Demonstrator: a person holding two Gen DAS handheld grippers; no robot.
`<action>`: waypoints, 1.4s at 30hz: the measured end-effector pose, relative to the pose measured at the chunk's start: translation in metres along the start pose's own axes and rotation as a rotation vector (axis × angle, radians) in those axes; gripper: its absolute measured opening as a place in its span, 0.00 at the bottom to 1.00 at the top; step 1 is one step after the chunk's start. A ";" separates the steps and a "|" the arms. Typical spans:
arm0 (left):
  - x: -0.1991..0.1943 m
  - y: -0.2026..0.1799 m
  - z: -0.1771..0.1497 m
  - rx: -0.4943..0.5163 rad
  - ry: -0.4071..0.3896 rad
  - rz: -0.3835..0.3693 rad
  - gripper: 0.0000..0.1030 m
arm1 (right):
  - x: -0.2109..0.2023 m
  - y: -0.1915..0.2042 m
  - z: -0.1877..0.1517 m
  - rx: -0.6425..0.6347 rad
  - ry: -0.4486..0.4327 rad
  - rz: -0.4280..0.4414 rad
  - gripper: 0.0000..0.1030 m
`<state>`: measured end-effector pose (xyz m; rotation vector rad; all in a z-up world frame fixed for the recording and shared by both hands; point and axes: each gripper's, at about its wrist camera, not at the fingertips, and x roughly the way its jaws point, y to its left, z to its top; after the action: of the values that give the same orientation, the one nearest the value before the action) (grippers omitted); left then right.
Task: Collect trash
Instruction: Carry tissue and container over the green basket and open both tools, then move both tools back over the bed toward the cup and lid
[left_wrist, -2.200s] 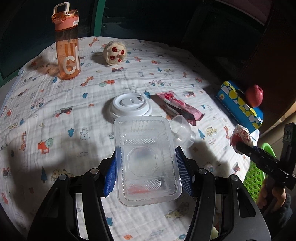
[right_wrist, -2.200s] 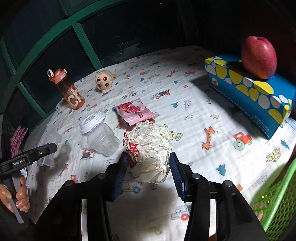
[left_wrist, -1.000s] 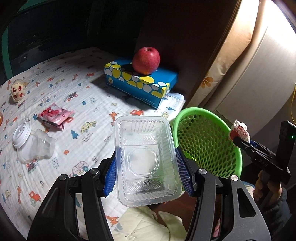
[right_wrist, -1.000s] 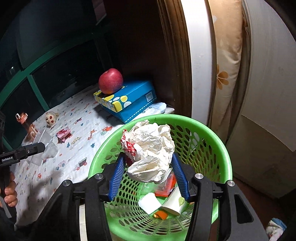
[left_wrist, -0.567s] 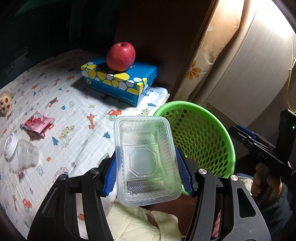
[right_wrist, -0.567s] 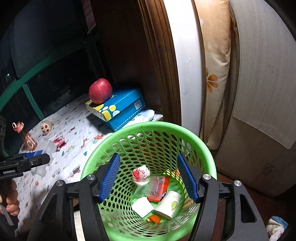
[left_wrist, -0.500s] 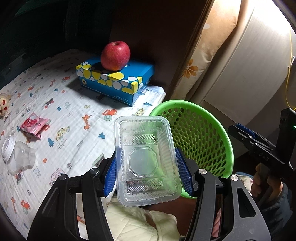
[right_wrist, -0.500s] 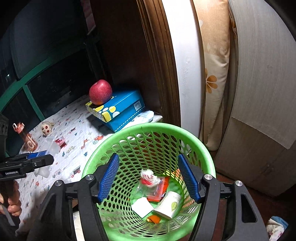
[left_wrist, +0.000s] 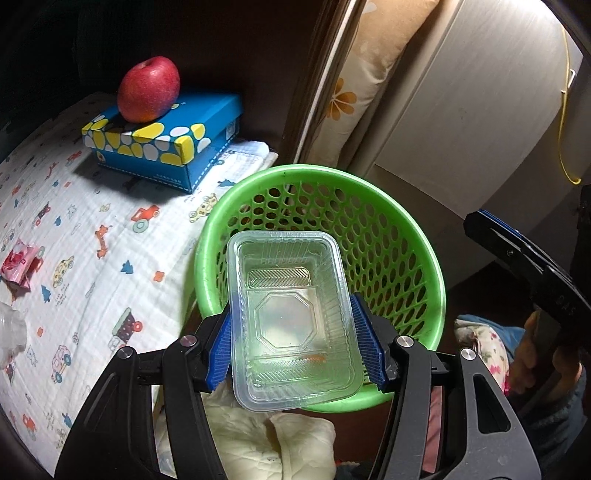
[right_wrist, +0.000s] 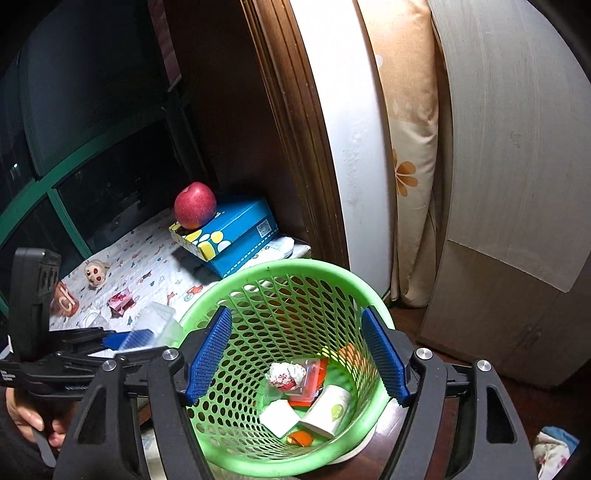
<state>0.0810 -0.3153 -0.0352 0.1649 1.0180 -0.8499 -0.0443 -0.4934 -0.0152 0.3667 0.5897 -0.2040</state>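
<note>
My left gripper (left_wrist: 295, 347) is shut on a clear plastic food container (left_wrist: 291, 317), its blue pads pressing the two long sides. The container hangs over the near rim of the green mesh basket (left_wrist: 417, 243). My right gripper (right_wrist: 295, 350) hovers above the basket (right_wrist: 258, 269) with its jaws opening and nothing between them. A crumpled white and red paper ball (right_wrist: 286, 374) lies at the basket's bottom among other trash. In the right wrist view, the left gripper (right_wrist: 136, 338) and the container (right_wrist: 159, 317) show at the basket's left rim.
A red apple (left_wrist: 147, 90) sits on a blue spotted box (left_wrist: 166, 140) on the printed cloth (left_wrist: 74, 240). A red wrapper (left_wrist: 18, 262) and a clear cup (left_wrist: 11, 328) lie at the left. A white bottle (right_wrist: 327, 406) lies in the basket. Wooden cabinet panels (right_wrist: 517, 184) rise behind.
My right gripper opened and the crumpled paper dropped into the basket. My left gripper carried the clear container from over the cloth to above the basket's rim.
</note>
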 end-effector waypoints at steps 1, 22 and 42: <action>0.002 -0.003 0.000 0.001 0.006 -0.007 0.56 | -0.002 -0.001 0.000 0.003 -0.004 -0.001 0.68; -0.024 0.024 -0.013 -0.056 -0.047 0.065 0.66 | -0.003 0.016 -0.001 0.007 -0.003 0.063 0.69; -0.105 0.176 -0.065 -0.346 -0.160 0.316 0.66 | 0.043 0.128 -0.004 -0.133 0.072 0.240 0.73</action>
<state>0.1331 -0.1069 -0.0306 -0.0368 0.9421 -0.3856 0.0255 -0.3785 -0.0074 0.3141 0.6212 0.0790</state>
